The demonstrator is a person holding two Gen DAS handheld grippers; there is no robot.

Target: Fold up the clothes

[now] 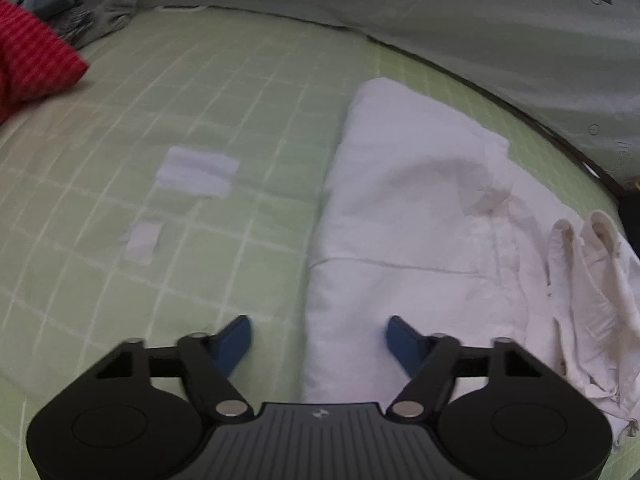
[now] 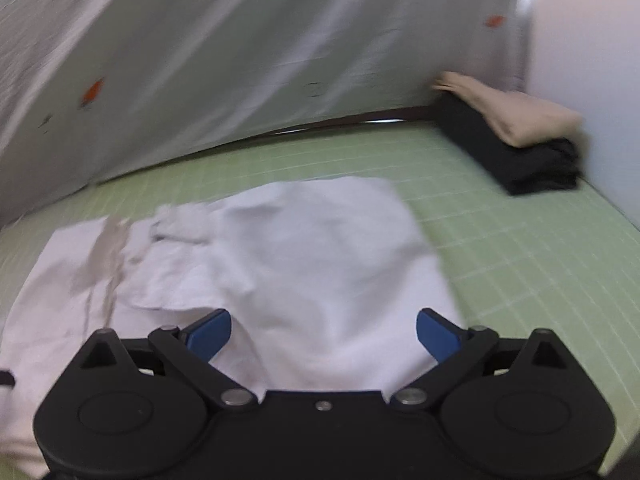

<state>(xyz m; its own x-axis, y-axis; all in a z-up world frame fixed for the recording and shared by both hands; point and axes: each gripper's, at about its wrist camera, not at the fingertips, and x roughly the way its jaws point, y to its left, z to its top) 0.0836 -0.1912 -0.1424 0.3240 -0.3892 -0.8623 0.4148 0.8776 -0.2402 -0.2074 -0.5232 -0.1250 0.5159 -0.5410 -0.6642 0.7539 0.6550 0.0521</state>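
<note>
Black, with blue pads, the left hand-held gripper (image 1: 319,338) sits nearest the lens, its jaws partly apart and holding nothing. They straddle the near left edge of a white cotton garment (image 1: 404,216), already folded lengthwise into a long strip on the pale green checked bed sheet (image 1: 180,92). The right hand-held gripper (image 2: 324,332) has its jaws wide apart and empty, poised over the near right part of the same white garment (image 2: 304,248).

Judging by the layout, the step in hand is taking hold of the near end to fold it toward the far end. It would go best if each gripper pinches every layer at a near corner, lifts together, and keeps the long edges lined up. The loose crumpled section with cream trim (image 1: 580,264) at the right edge should be tucked in first, or it may spill out.

Counts: two grippers; one white garment; one red striped cloth (image 1: 32,60) far left; one grey crumpled heap (image 1: 92,16) behind it; one stack of a beige folded piece (image 2: 516,114) on a black folded piece (image 2: 520,160) far right; two white tape patches (image 1: 196,174) on the sheet.
</note>
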